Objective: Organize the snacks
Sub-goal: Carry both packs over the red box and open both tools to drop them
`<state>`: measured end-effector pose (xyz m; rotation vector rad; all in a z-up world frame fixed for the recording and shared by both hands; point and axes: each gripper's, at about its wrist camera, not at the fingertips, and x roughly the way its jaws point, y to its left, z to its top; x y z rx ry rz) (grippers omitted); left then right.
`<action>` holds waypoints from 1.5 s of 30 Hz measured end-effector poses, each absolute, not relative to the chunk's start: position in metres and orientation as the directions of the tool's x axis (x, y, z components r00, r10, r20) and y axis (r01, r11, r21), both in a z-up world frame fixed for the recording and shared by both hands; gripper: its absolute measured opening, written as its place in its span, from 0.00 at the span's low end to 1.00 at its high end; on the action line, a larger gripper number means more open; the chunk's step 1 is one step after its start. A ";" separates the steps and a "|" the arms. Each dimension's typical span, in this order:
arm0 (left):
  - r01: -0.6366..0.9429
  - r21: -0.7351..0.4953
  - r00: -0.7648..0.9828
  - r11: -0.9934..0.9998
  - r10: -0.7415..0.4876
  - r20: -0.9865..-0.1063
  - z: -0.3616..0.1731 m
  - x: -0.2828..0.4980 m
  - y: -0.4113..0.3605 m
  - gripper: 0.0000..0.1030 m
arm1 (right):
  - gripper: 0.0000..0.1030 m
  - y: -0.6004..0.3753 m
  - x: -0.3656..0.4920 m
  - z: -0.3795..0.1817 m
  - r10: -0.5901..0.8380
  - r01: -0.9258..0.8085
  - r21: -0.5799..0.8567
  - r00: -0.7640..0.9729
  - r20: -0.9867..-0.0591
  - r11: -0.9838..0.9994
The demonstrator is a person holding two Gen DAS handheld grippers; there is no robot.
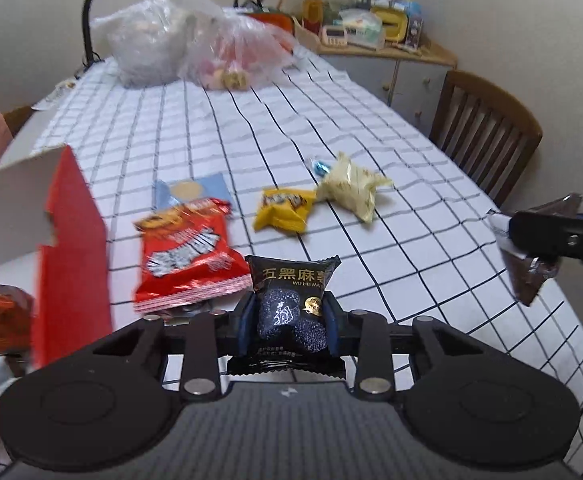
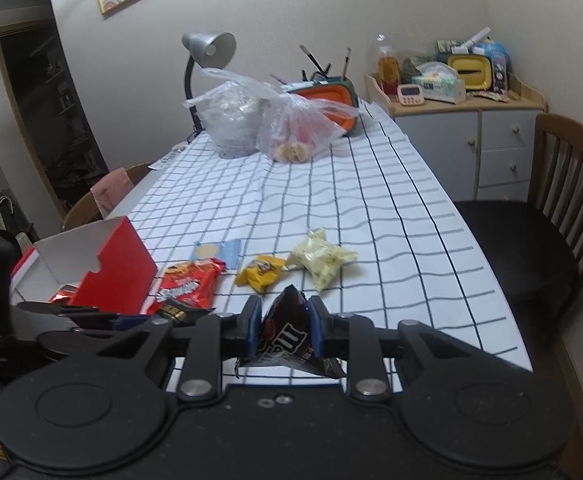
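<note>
Checked tablecloth (image 2: 371, 208) holds scattered snacks (image 2: 323, 262); wooden chair (image 2: 563, 176) stands beside it.

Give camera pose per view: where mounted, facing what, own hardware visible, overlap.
Left wrist: on the left gripper, facing down the table; its fingers clamp a black packet; right gripper at the right edge.
Right wrist: on the right gripper, same heading; clamps a brown packet; left gripper at lower left.
Shared: red box, yellow packet.
</note>
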<state>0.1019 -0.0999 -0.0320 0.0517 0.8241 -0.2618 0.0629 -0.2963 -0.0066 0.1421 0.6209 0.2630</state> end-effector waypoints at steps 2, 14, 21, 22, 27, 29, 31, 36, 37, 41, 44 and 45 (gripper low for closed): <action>0.246 -0.060 0.666 0.967 -0.214 -0.714 -0.020 0.095 -0.090 0.33 | 0.23 -0.290 0.060 -0.001 0.291 -0.212 0.205 0.785 -0.547 0.956; 0.158 -0.060 0.756 0.986 -0.160 -0.635 0.032 0.074 -0.016 0.33 | 0.23 -0.225 0.059 0.027 0.358 -0.318 0.168 0.784 -0.508 0.933; 0.096 -0.055 0.776 0.994 -0.109 -0.621 0.040 0.067 0.034 0.33 | 0.23 -0.166 0.068 0.036 0.430 -0.411 0.155 0.753 -0.498 0.899; 0.084 -0.052 0.779 0.995 -0.098 -0.620 0.041 0.067 0.042 0.33 | 0.23 -0.157 0.070 0.036 0.440 -0.423 0.155 0.747 -0.498 0.893; 0.012 -0.044 0.781 0.999 -0.037 -0.623 0.038 0.066 0.085 0.33 | 0.23 -0.113 0.082 0.034 0.479 -0.479 0.142 0.714 -0.511 0.866; -0.018 -0.042 0.779 0.999 -0.012 -0.627 0.036 0.067 0.103 0.33 | 0.23 -0.096 0.087 0.030 0.488 -0.496 0.137 0.699 -0.523 0.857; -0.043 -0.036 0.774 0.998 0.011 -0.633 0.033 0.067 0.119 0.33 | 0.23 -0.081 0.092 0.026 0.495 -0.511 0.131 0.684 -0.536 0.849; -0.092 -0.021 0.754 0.996 0.056 -0.655 0.022 0.069 0.154 0.33 | 0.23 -0.046 0.100 0.011 0.499 -0.540 0.114 0.649 -0.575 0.834; -0.097 -0.015 0.748 0.995 0.063 -0.661 0.020 0.070 0.159 0.33 | 0.23 -0.040 0.100 0.008 0.500 -0.545 0.112 0.642 -0.582 0.831; -0.106 0.008 0.729 0.994 0.083 -0.680 0.008 0.076 0.174 0.33 | 0.23 -0.018 0.105 -0.006 0.488 -0.553 0.096 0.623 -0.612 0.827; -0.112 0.025 0.708 0.993 0.097 -0.699 -0.003 0.080 0.179 0.33 | 0.23 -0.007 0.109 -0.016 0.473 -0.554 0.085 0.609 -0.637 0.828; -0.106 0.029 0.700 0.994 0.096 -0.707 -0.007 0.083 0.181 0.33 | 0.23 -0.004 0.110 -0.020 0.469 -0.554 0.084 0.604 -0.644 0.828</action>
